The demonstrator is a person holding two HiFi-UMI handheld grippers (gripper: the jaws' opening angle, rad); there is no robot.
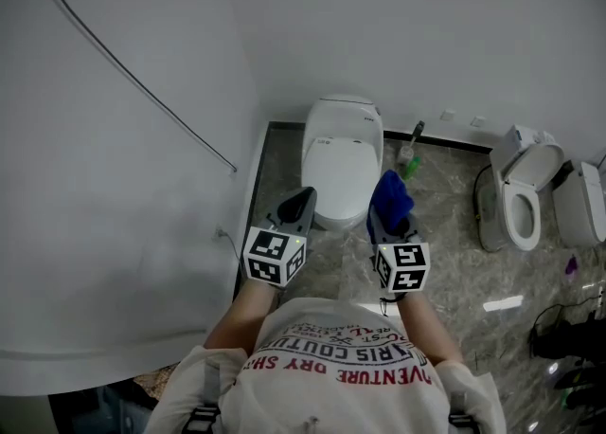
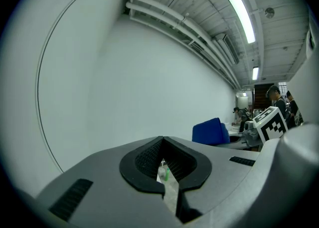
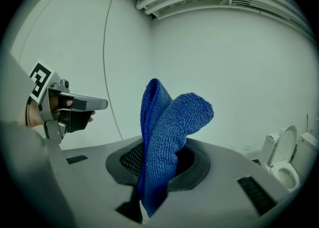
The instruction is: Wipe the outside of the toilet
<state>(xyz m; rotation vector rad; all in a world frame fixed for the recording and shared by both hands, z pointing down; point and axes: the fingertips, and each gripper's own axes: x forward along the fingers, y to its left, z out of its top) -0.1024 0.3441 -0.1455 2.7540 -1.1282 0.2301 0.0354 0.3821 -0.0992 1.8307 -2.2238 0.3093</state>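
In the head view a white toilet (image 1: 342,162) with its lid down stands against the back wall, straight ahead of me. My left gripper (image 1: 299,199) hovers over the toilet's front left edge, its jaws closed to a point with nothing between them. My right gripper (image 1: 386,219) is at the toilet's front right, shut on a blue cloth (image 1: 390,197) that stands up out of the jaws. The right gripper view shows the blue cloth (image 3: 164,137) folded and pinched between the pads. The left gripper view looks up at the wall over my left gripper (image 2: 162,140), with the blue cloth (image 2: 210,132) to its right.
A second white toilet (image 1: 519,203) with its lid raised stands to the right, a third fixture (image 1: 579,203) beyond it. A green bottle (image 1: 412,167) and a brush (image 1: 417,132) stand by the back wall. A curved white wall (image 1: 123,186) closes the left side. Cables (image 1: 568,337) lie at right.
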